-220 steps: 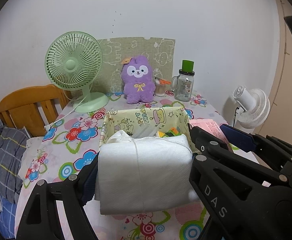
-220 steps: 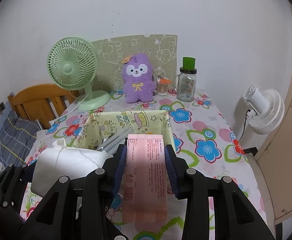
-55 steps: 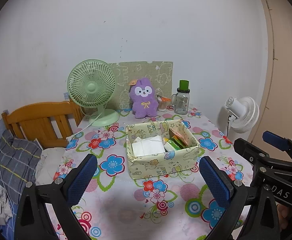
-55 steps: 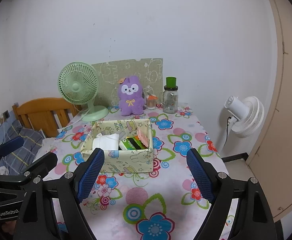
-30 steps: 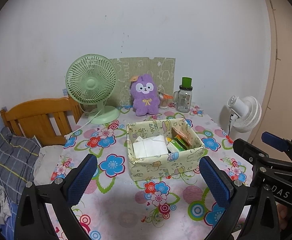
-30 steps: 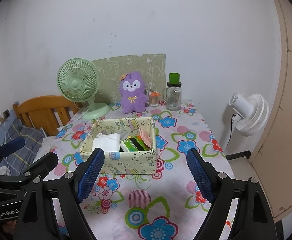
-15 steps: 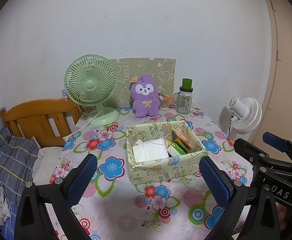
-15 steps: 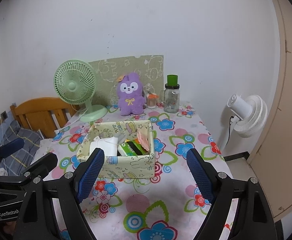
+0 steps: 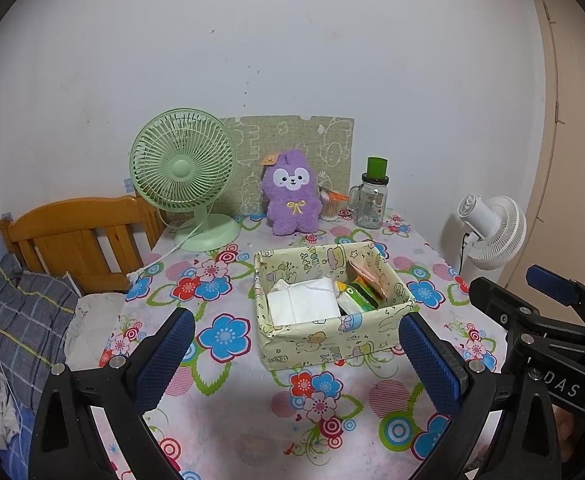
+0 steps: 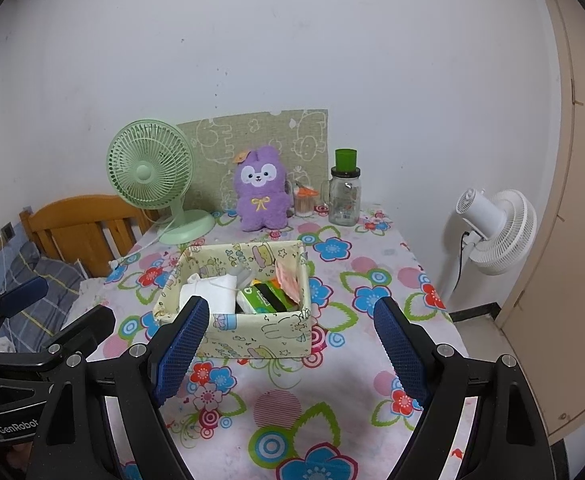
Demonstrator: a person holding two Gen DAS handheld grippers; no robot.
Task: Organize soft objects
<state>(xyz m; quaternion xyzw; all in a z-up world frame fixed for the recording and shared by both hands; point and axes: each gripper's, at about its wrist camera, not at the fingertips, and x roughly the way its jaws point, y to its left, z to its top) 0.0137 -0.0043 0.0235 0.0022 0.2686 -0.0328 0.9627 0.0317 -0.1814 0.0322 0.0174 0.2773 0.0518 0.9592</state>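
A yellow cartoon-print fabric box (image 9: 376, 334) (image 10: 276, 336) stands mid-table. Inside lie a white tied pack (image 9: 302, 304) (image 10: 208, 294) at the left, green tissue packs (image 9: 358, 296) (image 10: 262, 298) in the middle and a pink pack (image 9: 366, 276) (image 10: 286, 280) leaning at the right wall. A purple plush (image 9: 292, 198) (image 10: 260, 192) sits at the back. My left gripper (image 9: 296, 364) is open and empty, held back from the box. My right gripper (image 10: 292, 356) is open and empty, also short of the box.
A green desk fan (image 9: 184, 172) and its cord stand back left, a glass jar with green lid (image 9: 372, 200) back right, a small cup beside the plush. A wooden chair (image 9: 76, 240) and bedding are left; a white floor fan (image 9: 492, 232) is right.
Both grippers held packs over the box earlier; the packs now lie in the box and both grippers are open, pulled back. In the last second the views shifted only slightly.
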